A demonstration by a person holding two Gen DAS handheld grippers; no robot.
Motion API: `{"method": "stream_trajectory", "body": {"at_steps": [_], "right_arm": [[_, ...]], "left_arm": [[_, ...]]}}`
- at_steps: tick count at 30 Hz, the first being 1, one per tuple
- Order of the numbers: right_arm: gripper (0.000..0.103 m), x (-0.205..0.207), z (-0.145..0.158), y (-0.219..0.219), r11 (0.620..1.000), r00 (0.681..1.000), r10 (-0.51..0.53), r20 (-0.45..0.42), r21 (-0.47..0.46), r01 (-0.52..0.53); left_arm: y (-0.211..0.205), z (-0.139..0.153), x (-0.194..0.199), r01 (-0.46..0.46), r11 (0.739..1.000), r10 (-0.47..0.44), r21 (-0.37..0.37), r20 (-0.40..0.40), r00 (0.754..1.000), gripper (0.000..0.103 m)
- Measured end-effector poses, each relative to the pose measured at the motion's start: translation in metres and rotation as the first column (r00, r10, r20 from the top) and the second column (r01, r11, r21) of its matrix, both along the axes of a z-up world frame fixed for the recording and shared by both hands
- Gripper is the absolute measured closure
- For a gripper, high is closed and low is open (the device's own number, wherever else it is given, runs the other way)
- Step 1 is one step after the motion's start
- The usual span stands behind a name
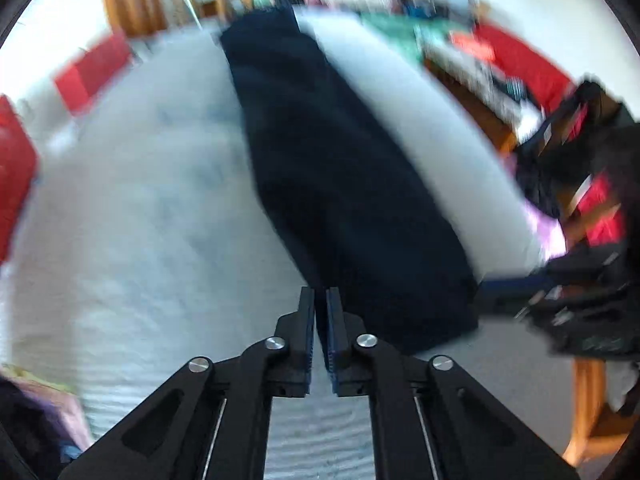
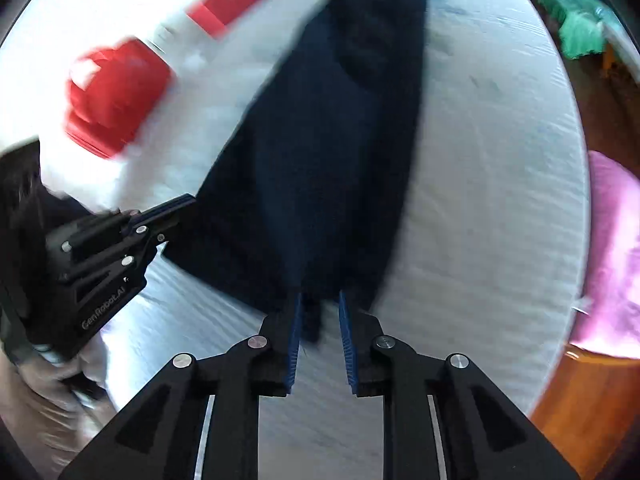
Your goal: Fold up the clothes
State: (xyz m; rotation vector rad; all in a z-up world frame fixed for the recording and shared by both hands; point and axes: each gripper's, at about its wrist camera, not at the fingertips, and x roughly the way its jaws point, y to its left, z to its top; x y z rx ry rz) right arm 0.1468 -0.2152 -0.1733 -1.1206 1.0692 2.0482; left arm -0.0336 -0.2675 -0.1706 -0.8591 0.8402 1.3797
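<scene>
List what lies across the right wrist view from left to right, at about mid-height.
left gripper → red cushion → dark garment → white mattress → pink cloth
</scene>
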Motion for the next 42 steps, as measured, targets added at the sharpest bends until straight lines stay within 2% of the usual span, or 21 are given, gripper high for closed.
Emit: {"method": "stream_trajectory", "body": {"at_steps": [1, 4, 6, 9, 13, 14, 16, 18, 19, 22, 25, 30, 34, 38, 39, 41, 42], "right_arm": [[0.084, 0.004, 0.000, -0.003, 1.000, 1.000, -0.011, 0.019, 0.024, 0.011], [0.084, 0.019, 0.004, 0.002, 0.996, 0.997, -0.072, -0.008, 0.043, 0.073], [0.084, 0.018, 0.004, 0.010, 0.994, 0.995, -0.100, -0.028, 0.036, 0.101], [0.084, 0.009, -0.002, 0.020, 0.991, 0.988, -0.129, -0.082, 0.008, 0.130], [0.084, -0.009, -0.017, 0.035, 0.992, 0.986, -0.118, -0.119, -0.047, 0.113], [0.090, -0.010, -0.016, 0.035, 0.994, 0.988, -0.106, -0.115, -0.039, 0.102], [0.103, -0.011, -0.015, 0.032, 0.997, 0.997, -0.074, -0.036, 0.005, 0.075], [0.103, -0.007, -0.015, 0.031, 0.998, 0.997, -0.068, -0.018, 0.017, 0.069], [0.103, -0.004, -0.014, 0.030, 0.997, 0.998, -0.067, -0.013, 0.022, 0.068], [0.098, 0.010, -0.007, 0.023, 0.994, 0.994, -0.079, -0.069, 0.074, 0.085], [0.091, 0.020, -0.001, 0.020, 0.990, 0.982, -0.094, -0.162, 0.091, 0.110], [0.084, 0.002, -0.014, 0.044, 0.988, 0.963, -0.151, -0.223, -0.016, 0.151], [0.084, -0.010, -0.024, 0.065, 0.982, 0.954, -0.187, -0.236, -0.063, 0.177], [0.084, -0.014, -0.019, 0.073, 0.974, 0.941, -0.225, -0.251, -0.073, 0.214], [0.082, -0.014, -0.021, 0.077, 0.970, 0.938, -0.239, -0.250, -0.092, 0.223], [0.072, -0.019, -0.022, 0.081, 0.973, 0.943, -0.227, -0.242, -0.105, 0.207], [0.072, -0.023, -0.021, 0.083, 0.977, 0.949, -0.208, -0.237, -0.104, 0.188]], "left_arm": [[-0.002, -0.006, -0.002, 0.002, 1.000, -0.002, -0.013, 0.006, 1.000, 0.085], [-0.013, 0.010, -0.015, -0.056, 0.996, 0.052, 0.072, 0.060, 0.997, 0.069], [-0.015, 0.021, -0.015, -0.076, 0.988, 0.070, 0.134, 0.049, 0.996, 0.066], [-0.016, 0.025, -0.009, -0.107, 0.980, 0.100, 0.168, 0.049, 0.994, 0.065], [-0.014, 0.019, 0.003, -0.149, 0.975, 0.143, 0.164, 0.047, 0.989, 0.065], [-0.009, 0.015, 0.008, -0.159, 0.975, 0.155, 0.155, 0.035, 0.987, 0.065], [0.001, 0.005, 0.016, -0.178, 0.975, 0.178, 0.136, 0.011, 0.984, 0.065], [0.007, -0.004, 0.020, -0.193, 0.975, 0.195, 0.110, -0.001, 0.981, 0.065], [0.004, -0.004, 0.020, -0.197, 0.973, 0.198, 0.123, 0.004, 0.980, 0.065], [-0.007, -0.003, 0.021, -0.208, 0.965, 0.208, 0.161, 0.019, 0.978, 0.064], [-0.016, 0.000, 0.019, -0.227, 0.953, 0.224, 0.200, 0.034, 0.974, 0.063], [-0.017, 0.000, 0.009, -0.238, 0.947, 0.229, 0.214, 0.065, 0.971, 0.062], [-0.018, -0.008, 0.006, -0.235, 0.950, 0.225, 0.206, 0.073, 0.972, 0.061], [-0.020, -0.010, 0.004, -0.227, 0.953, 0.217, 0.201, 0.073, 0.974, 0.060], [-0.019, -0.011, 0.005, -0.226, 0.954, 0.217, 0.198, 0.067, 0.974, 0.060], [-0.019, -0.011, 0.005, -0.236, 0.952, 0.227, 0.194, 0.066, 0.972, 0.059], [-0.018, -0.012, 0.006, -0.245, 0.950, 0.237, 0.192, 0.066, 0.969, 0.059]]}}
